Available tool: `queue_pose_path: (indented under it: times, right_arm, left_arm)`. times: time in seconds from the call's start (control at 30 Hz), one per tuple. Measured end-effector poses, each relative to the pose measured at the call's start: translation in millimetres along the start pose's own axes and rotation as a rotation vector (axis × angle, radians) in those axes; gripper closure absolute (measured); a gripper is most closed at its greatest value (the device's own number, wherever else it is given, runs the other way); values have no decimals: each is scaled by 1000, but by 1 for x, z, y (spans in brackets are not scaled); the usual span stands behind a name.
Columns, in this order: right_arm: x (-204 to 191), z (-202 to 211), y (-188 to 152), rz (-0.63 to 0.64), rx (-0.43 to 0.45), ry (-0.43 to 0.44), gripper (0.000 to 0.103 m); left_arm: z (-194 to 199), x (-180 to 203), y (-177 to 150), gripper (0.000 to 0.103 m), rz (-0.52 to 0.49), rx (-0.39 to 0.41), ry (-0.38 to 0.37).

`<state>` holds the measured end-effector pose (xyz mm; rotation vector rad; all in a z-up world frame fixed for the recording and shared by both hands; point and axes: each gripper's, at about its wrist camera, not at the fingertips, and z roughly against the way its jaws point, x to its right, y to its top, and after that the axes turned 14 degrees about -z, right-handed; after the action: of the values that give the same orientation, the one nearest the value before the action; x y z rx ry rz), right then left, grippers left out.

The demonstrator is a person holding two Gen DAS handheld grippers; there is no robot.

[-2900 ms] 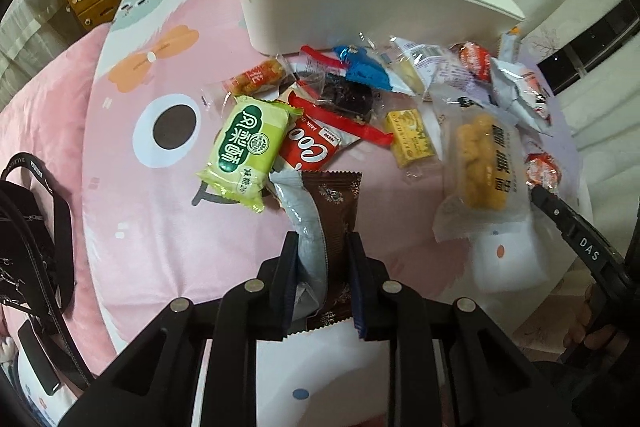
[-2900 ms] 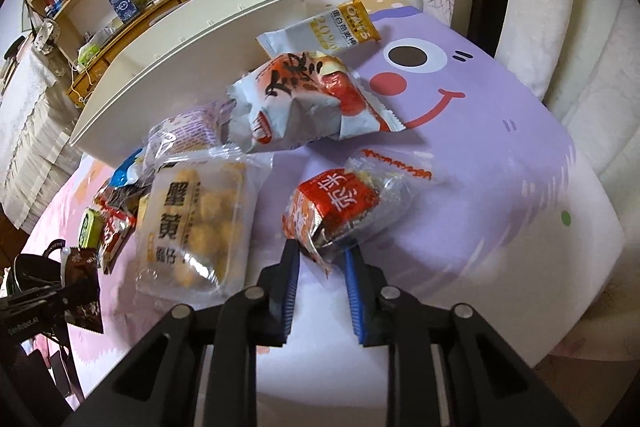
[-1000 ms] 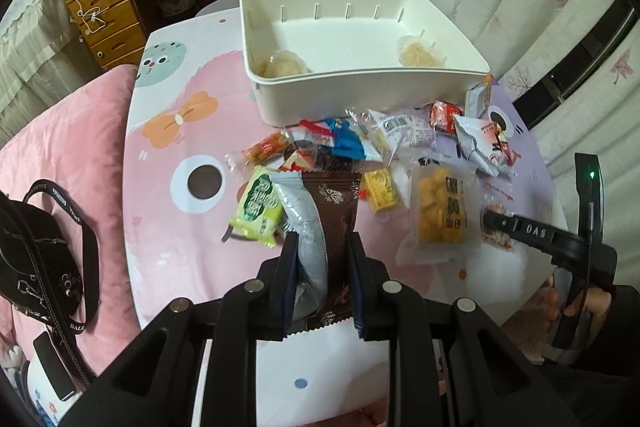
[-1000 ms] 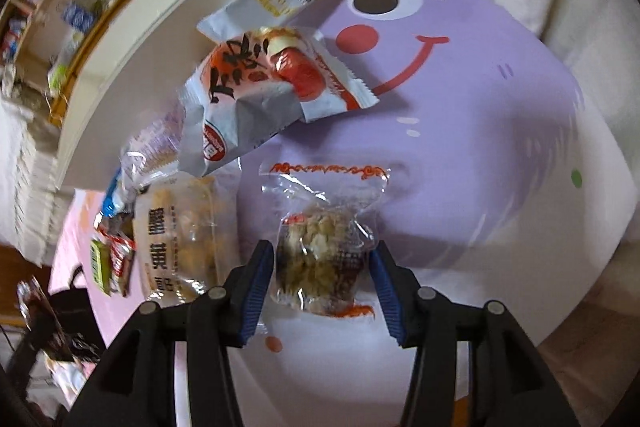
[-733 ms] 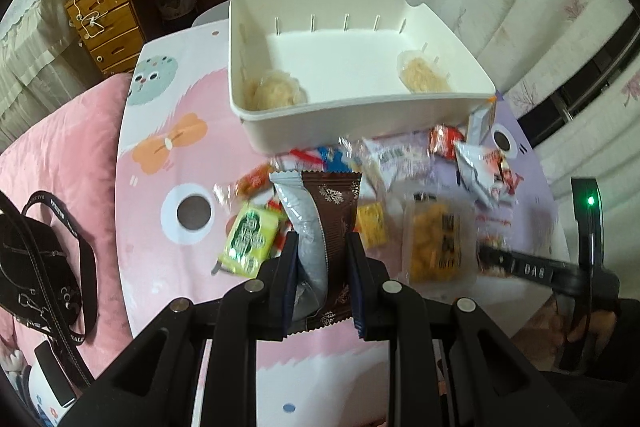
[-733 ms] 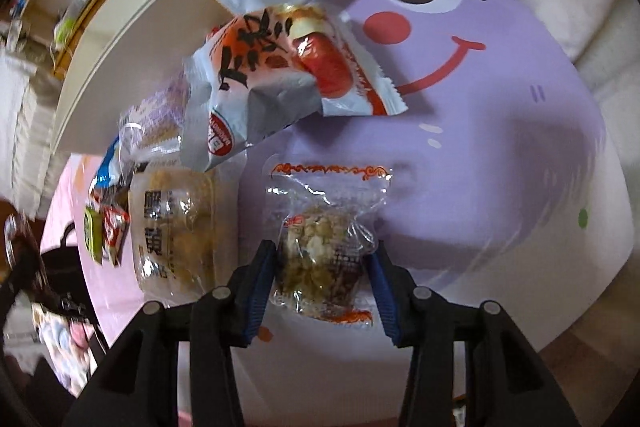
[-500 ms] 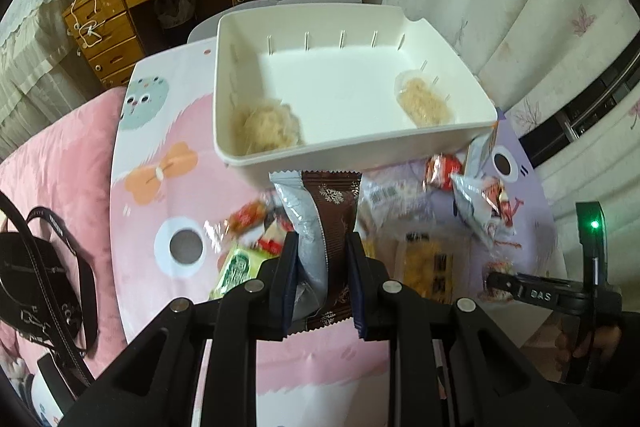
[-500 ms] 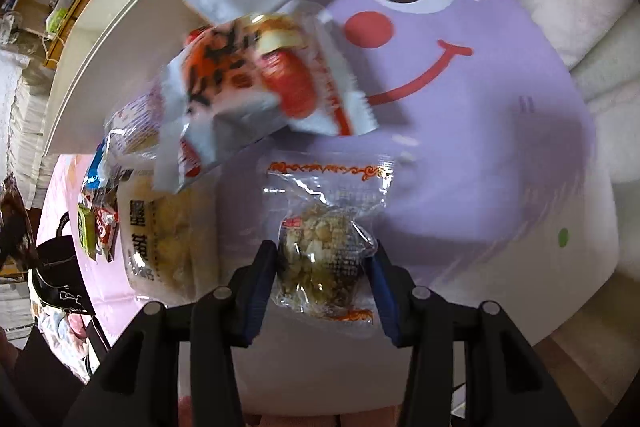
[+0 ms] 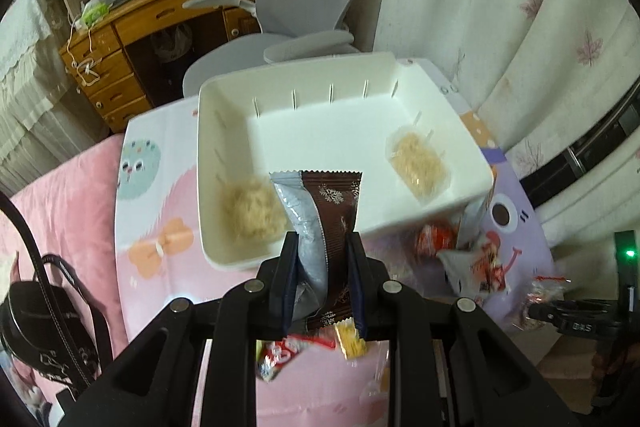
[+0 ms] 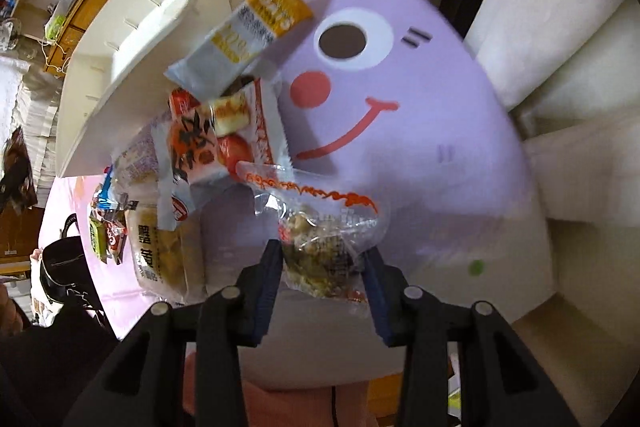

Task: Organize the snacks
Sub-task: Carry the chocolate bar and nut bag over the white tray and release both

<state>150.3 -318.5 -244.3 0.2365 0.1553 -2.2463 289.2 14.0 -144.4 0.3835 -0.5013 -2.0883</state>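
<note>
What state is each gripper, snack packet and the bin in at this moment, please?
Left gripper: shut on the brown-and-silver packet, lifted.
Right gripper: closing on the clear snack packet.
White bin: open-topped, two clear packets inside.
Oats packet: leaning against the bin.

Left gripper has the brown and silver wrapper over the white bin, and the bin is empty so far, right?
Not empty. The left wrist view shows two pale snack packs already in the white bin, one at its near left, one at the right. The left gripper does hold the brown and silver wrapper at the bin's near edge.
</note>
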Motion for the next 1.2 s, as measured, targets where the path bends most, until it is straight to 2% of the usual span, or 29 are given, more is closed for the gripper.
queue_pose_path:
  times: [0.23,0.57,0.83,1.07,1.1,1.2]
  right_arm:
    - [-10,39,26,42,78,39,63]
    - [-61,73,64,164,202,169,63]
    - [-110,73,87,270,275,279,63]
    - [-150,65,104,320,256,384,63]
    - [-155,64,105,321,251,404,62]
    - [-163,57,107,312,235,435,58]
  left_arm:
    - [-2,-1,34,82,-9,41,29]
    - [-9,-6,66,82,11,56,53]
    - [-18,-12,72,82,36,54,54]
    - [-20,-16,75,81,65,59,41]
    - [-21,-17,75,78,69,60,36]
    - [-21,-19,73,54,102,45,21]
